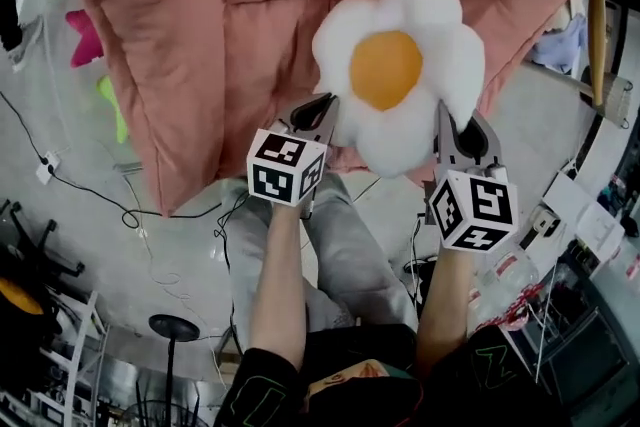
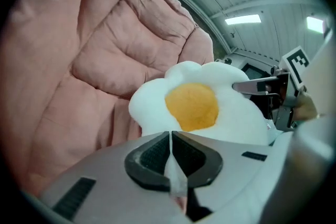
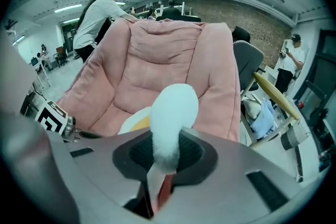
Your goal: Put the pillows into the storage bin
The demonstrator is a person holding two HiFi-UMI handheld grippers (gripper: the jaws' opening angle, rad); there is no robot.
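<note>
White flower pillow (image 1: 400, 70) with a yellow centre is up in the air in front of the pink padded chair (image 1: 200, 15), held from both sides, not resting on the seat in the head view. Left gripper (image 1: 318, 115) is at the pillow's lower-left edge; in the left gripper view its jaws are almost together with only a thin flap of the pillow's white fabric (image 2: 173, 176) pinched between the pads. Right gripper (image 1: 455, 135) is at the pillow's lower-right edge; in the right gripper view its jaws are narrow and clamped on one white petal (image 3: 173, 113), which sticks up out of the jaws and bulges above them. The yellow centre faces the head camera and the left gripper. Person's legs in grey trousers (image 1: 340, 255) are below the grippers, with black cables (image 1: 130, 215) on the pale floor at left. Behind the chair a person in a white top (image 3: 100, 13) leans over its back.
</note>
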